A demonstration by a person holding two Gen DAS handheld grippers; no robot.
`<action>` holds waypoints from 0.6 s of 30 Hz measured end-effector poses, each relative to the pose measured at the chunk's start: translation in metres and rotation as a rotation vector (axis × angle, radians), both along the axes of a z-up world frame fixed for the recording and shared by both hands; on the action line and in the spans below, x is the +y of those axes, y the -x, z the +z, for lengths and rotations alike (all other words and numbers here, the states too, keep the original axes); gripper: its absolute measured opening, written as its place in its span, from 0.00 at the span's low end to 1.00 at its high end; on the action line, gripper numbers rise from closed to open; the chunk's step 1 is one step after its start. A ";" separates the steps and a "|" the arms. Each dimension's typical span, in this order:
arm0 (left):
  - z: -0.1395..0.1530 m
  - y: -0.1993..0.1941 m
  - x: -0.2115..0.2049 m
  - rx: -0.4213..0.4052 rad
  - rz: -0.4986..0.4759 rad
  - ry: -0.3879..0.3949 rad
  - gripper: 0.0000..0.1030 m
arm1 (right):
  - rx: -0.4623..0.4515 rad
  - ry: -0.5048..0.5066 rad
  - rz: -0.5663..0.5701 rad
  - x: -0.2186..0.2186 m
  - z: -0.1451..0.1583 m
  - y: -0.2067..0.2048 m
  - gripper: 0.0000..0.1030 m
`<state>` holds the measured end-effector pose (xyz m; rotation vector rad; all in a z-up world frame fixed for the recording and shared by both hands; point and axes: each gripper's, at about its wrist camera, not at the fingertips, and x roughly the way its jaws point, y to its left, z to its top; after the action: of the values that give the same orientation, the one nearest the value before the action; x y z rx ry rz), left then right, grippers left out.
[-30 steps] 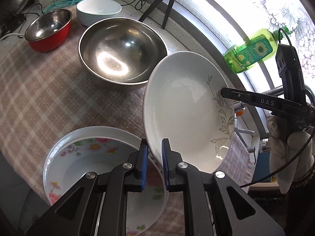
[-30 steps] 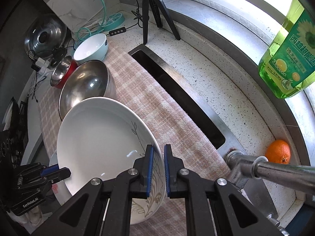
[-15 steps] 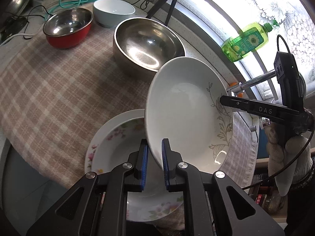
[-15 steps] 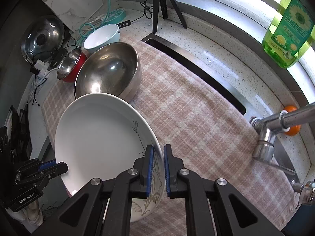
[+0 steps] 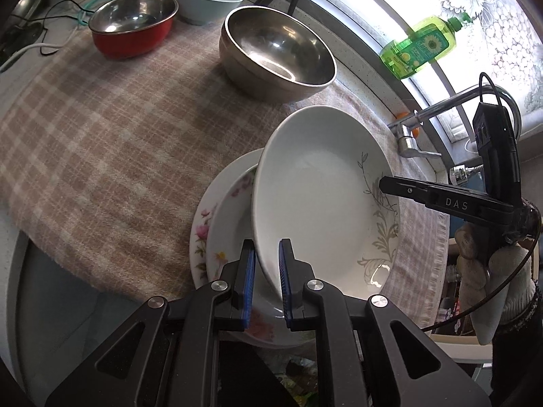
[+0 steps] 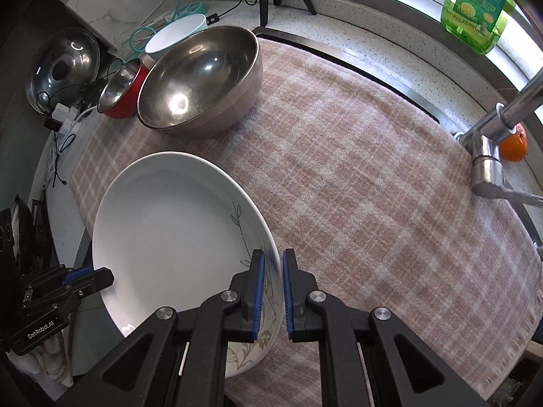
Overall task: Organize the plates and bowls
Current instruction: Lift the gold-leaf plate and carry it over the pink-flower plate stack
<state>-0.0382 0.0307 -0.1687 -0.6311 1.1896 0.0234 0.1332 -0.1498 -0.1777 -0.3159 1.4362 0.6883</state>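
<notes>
Two plates and three bowls are in view. The leaf plate (image 5: 315, 183) hangs tilted above the floral plate (image 5: 217, 234), which lies at the cloth's (image 5: 112, 156) near edge. The steel bowl (image 5: 276, 51), red bowl (image 5: 134, 23) and white bowl (image 5: 207, 0) stand along its far edge. One bottle (image 5: 420, 45) and one faucet (image 6: 488, 156) are beyond the cloth. Both grippers point steeply down: the left gripper (image 5: 266, 278) is clenched on the leaf plate's near rim, and the right gripper (image 6: 271, 288) on the opposite rim, held by a gloved hand (image 5: 492, 278).
</notes>
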 end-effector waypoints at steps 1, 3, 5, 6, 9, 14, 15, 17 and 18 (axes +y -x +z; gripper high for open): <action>0.000 0.001 0.000 -0.001 -0.006 -0.001 0.11 | 0.003 -0.001 -0.008 -0.001 -0.001 0.002 0.10; -0.001 0.003 0.001 0.002 -0.019 -0.001 0.11 | 0.009 -0.002 -0.021 -0.003 -0.003 0.006 0.10; -0.002 0.003 0.002 0.006 -0.031 0.001 0.11 | 0.014 -0.002 -0.029 -0.005 -0.004 0.010 0.10; -0.003 0.003 0.003 0.008 -0.040 -0.001 0.11 | 0.017 -0.002 -0.032 -0.006 -0.005 0.012 0.10; -0.008 0.006 0.006 0.027 -0.060 0.002 0.11 | 0.023 -0.004 -0.037 -0.008 -0.006 0.021 0.10; -0.014 0.014 0.011 0.044 -0.074 -0.006 0.11 | 0.022 -0.009 -0.047 -0.006 -0.010 0.034 0.10; -0.015 0.014 0.011 0.045 -0.078 -0.008 0.11 | 0.024 -0.009 -0.048 -0.006 -0.011 0.036 0.10; -0.015 0.015 0.013 0.047 -0.084 -0.013 0.11 | 0.028 -0.007 -0.049 -0.004 -0.013 0.039 0.10; -0.016 0.016 0.014 0.047 -0.087 -0.016 0.11 | 0.028 -0.004 -0.050 -0.004 -0.015 0.040 0.10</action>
<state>-0.0538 0.0446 -0.1842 -0.5668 1.2598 -0.0260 0.0927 -0.1536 -0.1926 -0.2672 1.4645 0.6573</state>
